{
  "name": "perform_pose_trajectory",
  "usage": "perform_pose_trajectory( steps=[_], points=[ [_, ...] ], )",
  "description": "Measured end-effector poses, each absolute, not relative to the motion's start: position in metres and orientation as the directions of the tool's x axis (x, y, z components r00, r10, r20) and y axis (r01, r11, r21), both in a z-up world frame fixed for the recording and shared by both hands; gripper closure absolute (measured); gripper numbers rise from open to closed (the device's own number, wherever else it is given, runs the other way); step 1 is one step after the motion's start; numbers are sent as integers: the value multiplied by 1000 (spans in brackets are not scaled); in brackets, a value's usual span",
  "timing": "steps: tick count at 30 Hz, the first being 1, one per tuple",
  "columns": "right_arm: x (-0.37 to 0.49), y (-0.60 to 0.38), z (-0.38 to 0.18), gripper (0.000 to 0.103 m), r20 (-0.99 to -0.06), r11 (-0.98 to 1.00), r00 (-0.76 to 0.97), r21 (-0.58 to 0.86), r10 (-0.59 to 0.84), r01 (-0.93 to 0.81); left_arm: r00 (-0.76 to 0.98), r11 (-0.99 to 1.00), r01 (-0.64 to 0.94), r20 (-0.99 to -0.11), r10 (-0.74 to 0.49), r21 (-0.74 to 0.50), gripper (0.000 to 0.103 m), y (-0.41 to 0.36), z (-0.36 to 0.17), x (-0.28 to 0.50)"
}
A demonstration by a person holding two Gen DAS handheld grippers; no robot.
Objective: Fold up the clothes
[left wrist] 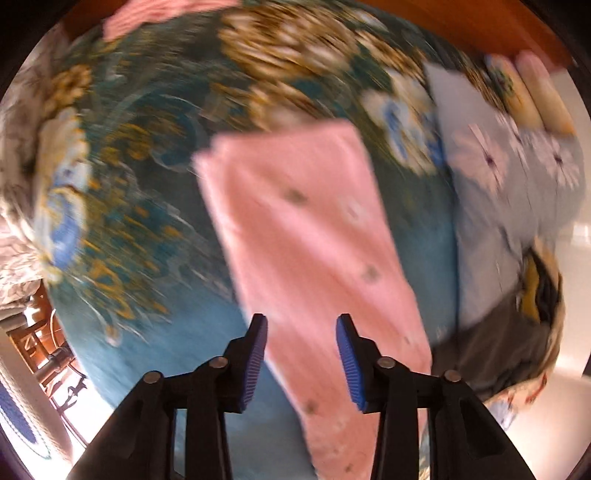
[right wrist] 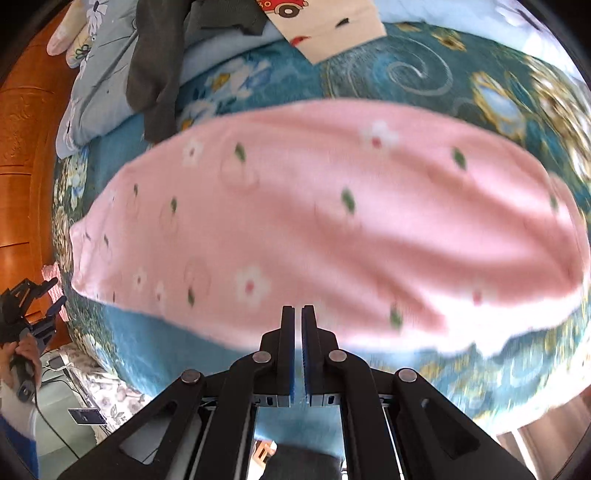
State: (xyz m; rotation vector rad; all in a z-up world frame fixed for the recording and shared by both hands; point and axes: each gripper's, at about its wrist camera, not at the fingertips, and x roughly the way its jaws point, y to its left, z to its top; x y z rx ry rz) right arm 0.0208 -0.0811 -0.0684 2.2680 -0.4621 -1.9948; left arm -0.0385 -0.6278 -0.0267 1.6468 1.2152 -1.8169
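1. One soft pink knit garment with small white flowers and green leaf specks (right wrist: 332, 229) lies flat as a long folded band on the bed, its surface smooth with faint creases.
2. The bed carries one teal bedspread with gold and white floral swirls (right wrist: 424, 74), woven and glossy-looking.
3. One pale blue pillow with white daisy print (left wrist: 491, 177) sits at the bed's head, beside one dark grey crumpled garment (right wrist: 155, 74) and one cream cloth printed with a red vehicle (right wrist: 332, 33).
4. The left hand-held gripper (left wrist: 301, 363), black with ribbed blue pads, hangs above the pink garment, jaws apart, nothing between them.
5. The right hand-held gripper (right wrist: 298, 354) has its jaws pressed together, empty, above the garment's near edge.
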Motion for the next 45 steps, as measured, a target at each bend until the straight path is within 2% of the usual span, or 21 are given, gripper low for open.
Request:
perform_pose_trajectory(
  steps=[7, 12, 17, 20, 28, 29, 31, 33, 38, 45],
  points=[
    [61, -121, -25, 100, -975, -970, 92, 185, -201, -156, -268, -401, 842, -924, 272, -362, 54, -701, -70, -21],
    [73, -150, -7, 90, -986, -984, 102, 117, -131, -136, -315, -311, 855, -893, 322, -415, 54, -731, -96, -14],
    [83, -178, 8, 88, -993, -996, 105, 45, -52, -73, -348, -344, 809, -860, 372, -477, 50, -742, -103, -25],
    [92, -186, 13, 84, -993, -999, 120, 9, -15, -50, -323, -398, 795, -874, 362, -458, 49, -738, -112, -34],
    [103, -193, 21, 84, -988, -998, 150, -50, 47, -22, -307, -427, 792, -889, 339, -436, 52, -736, -131, -60],
    [103, -192, 22, 84, -987, -998, 152, -56, 52, -22, -306, -426, 793, -890, 339, -435, 54, -735, -133, -62],
    [103, -192, 24, 84, -986, -998, 154, -64, 61, -18, -305, -422, 795, -888, 344, -436, 67, -733, -137, -65],
    [103, -191, 25, 84, -986, -997, 154, -71, 68, -10, -305, -420, 796, -888, 345, -437, 84, -730, -138, -68],
    [102, -186, 24, 84, -986, -998, 156, -68, 67, 0, -305, -550, 738, -920, 244, -391, 89, -713, -110, -78],
    [98, -178, 14, 84, -987, -999, 159, -26, 30, 29, -422, -799, 469, -890, 173, -377, 90, -649, -26, -79]
  ],
)
